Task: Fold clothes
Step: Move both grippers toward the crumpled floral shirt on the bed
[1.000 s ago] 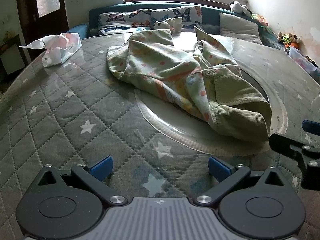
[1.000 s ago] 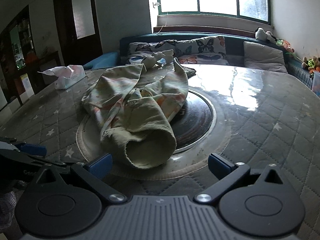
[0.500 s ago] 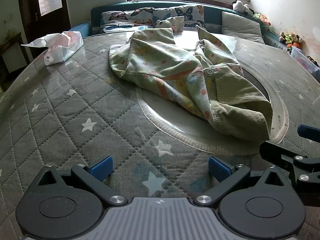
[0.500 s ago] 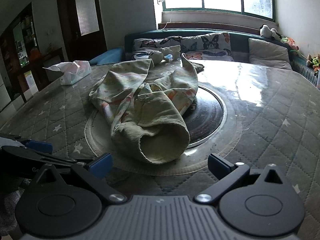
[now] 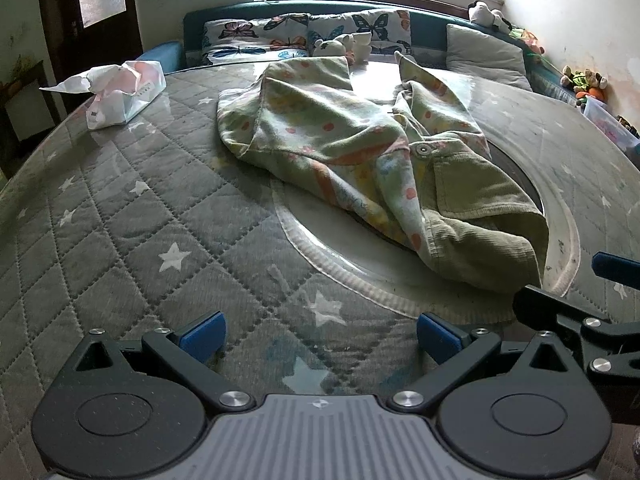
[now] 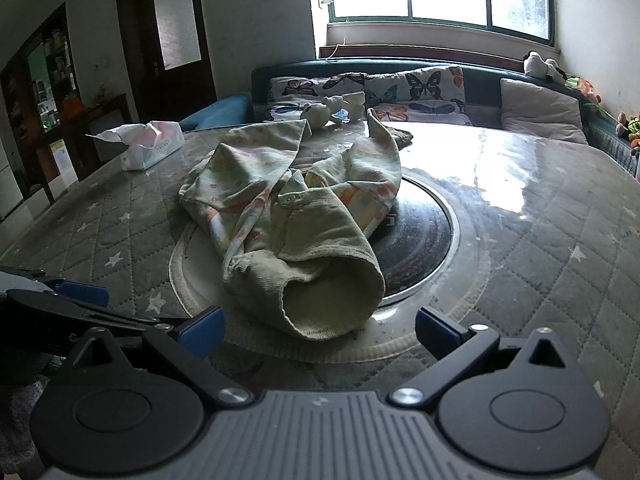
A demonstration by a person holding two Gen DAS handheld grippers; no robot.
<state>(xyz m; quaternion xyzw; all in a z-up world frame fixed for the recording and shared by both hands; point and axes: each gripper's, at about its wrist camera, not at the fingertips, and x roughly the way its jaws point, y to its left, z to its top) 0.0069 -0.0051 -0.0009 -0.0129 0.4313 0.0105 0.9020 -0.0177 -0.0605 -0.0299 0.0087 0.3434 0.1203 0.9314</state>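
Note:
A small pale-green garment (image 5: 360,160) with a spotted lining lies crumpled across the round glass turntable (image 5: 320,240) in the middle of the table. Its corduroy sleeve opening (image 6: 328,300) faces the right wrist camera. My left gripper (image 5: 318,334) is open, low over the quilted cover, short of the garment and to its left. My right gripper (image 6: 318,330) is open too, with the sleeve cuff just ahead of its blue fingertips and nothing between them. Each gripper shows at the edge of the other's view: the right gripper (image 5: 580,304), the left gripper (image 6: 76,300).
The round table carries a grey quilted star-print cover (image 5: 120,220) under clear plastic. A tissue pack (image 5: 120,92) sits far left. Behind the table stands a sofa with butterfly cushions (image 6: 368,88) and soft toys (image 6: 336,106). A dark door (image 6: 172,28) is at back left.
Both grippers have moved forward toward the garment, which now looks nearer in both views. Both stay open. The garment has not moved.

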